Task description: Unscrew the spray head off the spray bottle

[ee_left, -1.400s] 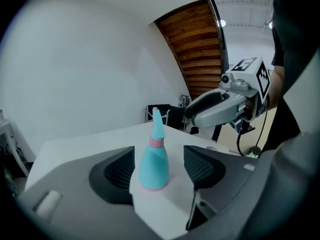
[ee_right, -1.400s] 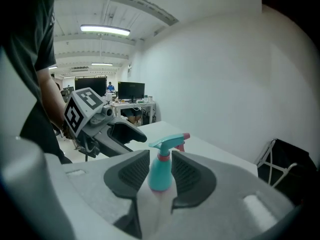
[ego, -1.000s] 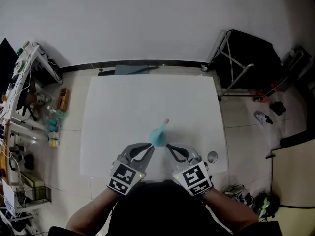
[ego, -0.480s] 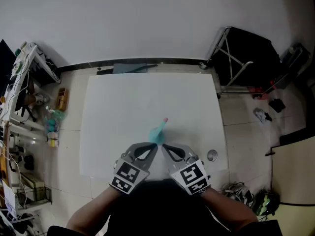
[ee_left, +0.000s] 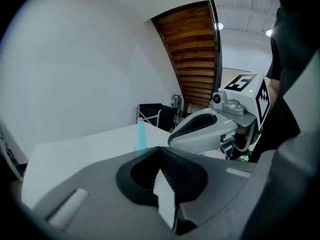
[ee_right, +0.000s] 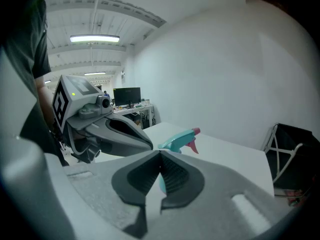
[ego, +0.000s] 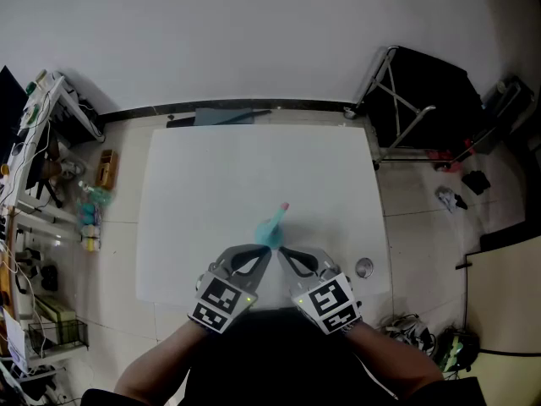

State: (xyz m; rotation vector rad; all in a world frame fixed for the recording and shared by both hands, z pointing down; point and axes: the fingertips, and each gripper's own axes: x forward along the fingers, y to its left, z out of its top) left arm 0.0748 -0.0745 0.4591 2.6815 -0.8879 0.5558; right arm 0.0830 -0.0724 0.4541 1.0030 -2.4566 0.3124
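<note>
A teal spray bottle (ego: 271,229) with a pink nozzle tip (ego: 285,207) stands near the front middle of the white table (ego: 211,184). My left gripper (ego: 267,250) and right gripper (ego: 281,252) are just in front of its base, tips nearly meeting. Both are shut with nothing between the pads. In the left gripper view the bottle (ee_left: 141,135) rises beyond my shut jaws, with the right gripper (ee_left: 200,131) beside it. In the right gripper view the teal spray head (ee_right: 177,140) shows just past my shut jaws, and the left gripper (ee_right: 117,134) is to its left.
A small round grey object (ego: 364,268) lies near the table's right front edge. A black folding stand (ego: 423,100) is on the floor at the back right. Cluttered shelves (ego: 46,184) line the left side. A wall runs behind the table.
Both grippers have drawn in toward each other and the bottle's base. The left gripper's jaws, slightly apart a second ago, have shut. Nothing has moved in the last half second.
</note>
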